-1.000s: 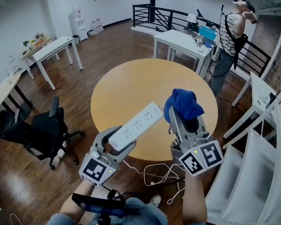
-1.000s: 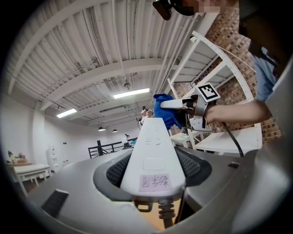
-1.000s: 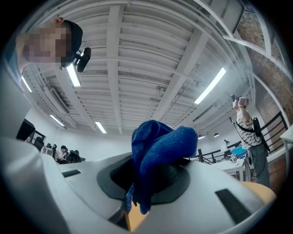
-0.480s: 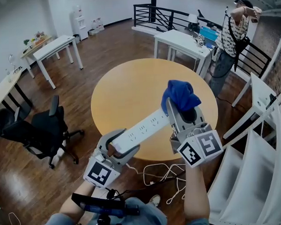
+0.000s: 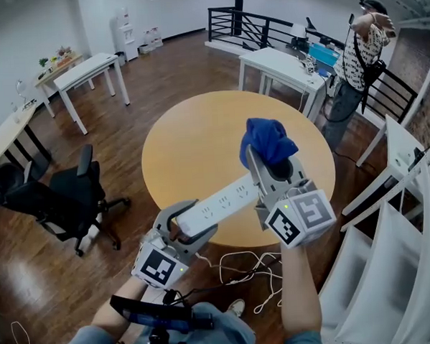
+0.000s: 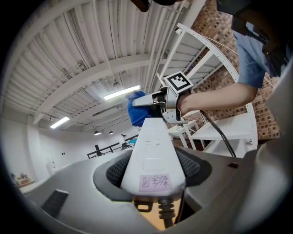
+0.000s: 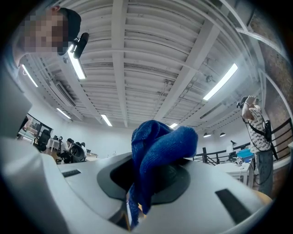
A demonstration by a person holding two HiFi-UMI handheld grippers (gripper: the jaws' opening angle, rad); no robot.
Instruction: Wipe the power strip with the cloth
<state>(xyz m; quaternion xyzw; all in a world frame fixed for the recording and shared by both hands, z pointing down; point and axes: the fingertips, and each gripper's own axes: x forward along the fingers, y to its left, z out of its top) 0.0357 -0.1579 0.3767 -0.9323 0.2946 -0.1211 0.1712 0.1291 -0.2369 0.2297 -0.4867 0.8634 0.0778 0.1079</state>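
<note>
My left gripper (image 5: 191, 221) is shut on the cable end of a white power strip (image 5: 215, 203), held in the air over the near edge of the round table (image 5: 191, 133). The strip slants up and right until its far end reaches the body of my right gripper (image 5: 269, 160). That gripper is shut on a bunched blue cloth (image 5: 266, 140), which sits just above the strip's far end. In the left gripper view the strip (image 6: 153, 151) runs away from the jaws toward the cloth (image 6: 136, 112). The right gripper view shows the cloth (image 7: 158, 148) pinched between its jaws.
The strip's cable (image 5: 242, 269) trails down to the wooden floor. A black office chair (image 5: 65, 201) stands at the left, white tables (image 5: 281, 63) behind. A person (image 5: 356, 52) stands at the back right. White shelving (image 5: 399, 251) is close on the right.
The left gripper and strip have shifted right and a little lower. The right gripper has carried the cloth up and left, so it now sits over the strip's far end.
</note>
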